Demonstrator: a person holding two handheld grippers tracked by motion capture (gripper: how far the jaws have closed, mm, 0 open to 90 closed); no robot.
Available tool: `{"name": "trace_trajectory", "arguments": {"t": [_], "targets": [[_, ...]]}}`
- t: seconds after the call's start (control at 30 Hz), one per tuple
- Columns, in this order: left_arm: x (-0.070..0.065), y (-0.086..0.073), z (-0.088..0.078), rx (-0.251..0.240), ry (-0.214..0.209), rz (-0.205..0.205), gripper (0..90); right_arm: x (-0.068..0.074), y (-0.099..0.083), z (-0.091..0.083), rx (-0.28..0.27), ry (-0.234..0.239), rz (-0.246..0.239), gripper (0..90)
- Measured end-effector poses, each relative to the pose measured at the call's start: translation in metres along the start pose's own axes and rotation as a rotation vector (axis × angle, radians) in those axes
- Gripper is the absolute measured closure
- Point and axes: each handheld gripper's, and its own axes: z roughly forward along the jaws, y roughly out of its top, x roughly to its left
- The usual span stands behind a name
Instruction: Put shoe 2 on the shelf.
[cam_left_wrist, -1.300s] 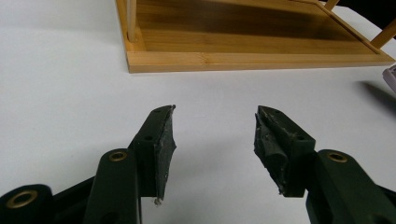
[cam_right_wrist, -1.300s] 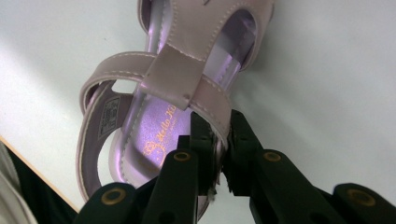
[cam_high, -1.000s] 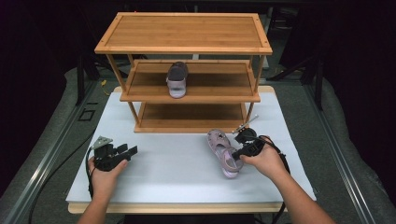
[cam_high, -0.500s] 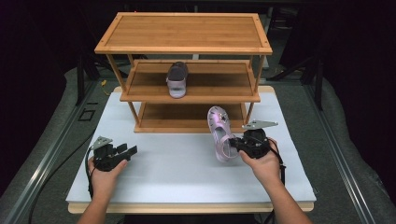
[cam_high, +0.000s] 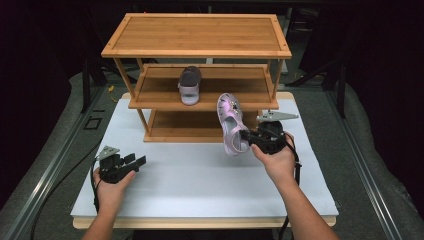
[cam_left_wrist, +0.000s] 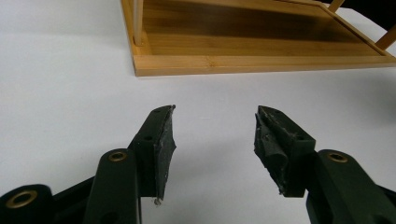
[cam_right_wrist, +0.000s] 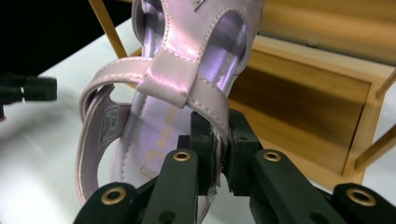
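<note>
A child's sandal (cam_high: 230, 125) in glossy pale lilac hangs in the air just in front of the wooden shoe rack (cam_high: 197, 35), lifted clear of the white tabletop (cam_high: 200, 175), its toe tipped up toward the middle shelf. In the right gripper view its straps show white stitching, a crossing band over the instep, a looped heel strap and a purple printed insole (cam_right_wrist: 140, 154). The right gripper (cam_high: 250, 137) has its jaws pinched tight on one side strap of that sandal (cam_right_wrist: 205, 102), bearing its whole weight. On the rack's middle shelf stands a second sandal (cam_high: 189, 86), lilac with a darker grey top, toe pointing toward the person. Well apart on the other side, the left gripper (cam_high: 131, 162) rests low over the tabletop with its jaws spread wide and nothing between them; its own view shows bare white surface (cam_left_wrist: 70, 93) and the rack's bottom shelf (cam_left_wrist: 252, 46) ahead.
</note>
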Motion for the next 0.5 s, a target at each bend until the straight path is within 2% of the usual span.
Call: {"name": "trace_trajectory", "arguments": {"t": [0.13, 0.2, 0.27, 0.37, 0.43, 0.5], "targets": [[-0.001, 0.0, 0.0, -0.002, -0.001, 0.004, 46.9, 0.001, 0.022, 0.003, -0.025, -0.003, 0.005, 83.6], [0.0, 0.0, 0.0, 0.003, 0.0, 0.005, 46.9, 0.002, 0.028, 0.003, -0.02, -0.015, 0.001, 83.6], [0.0, 0.0, 0.0, 0.002, 0.0, 0.004, 46.9, 0.002, 0.031, 0.005, -0.023, -0.008, 0.0, 83.6], [0.001, 0.001, -0.001, -0.003, -0.002, 0.002, 46.9, 0.003, 0.045, 0.012, -0.032, -0.041, 0.01, 83.6], [0.001, 0.001, -0.001, -0.004, -0.002, 0.002, 46.9, 0.003, 0.048, 0.013, -0.035, -0.035, 0.009, 83.6], [0.002, 0.001, -0.001, -0.006, 0.0, -0.002, 46.9, 0.004, 0.055, 0.018, -0.052, -0.055, 0.021, 83.6]]}}
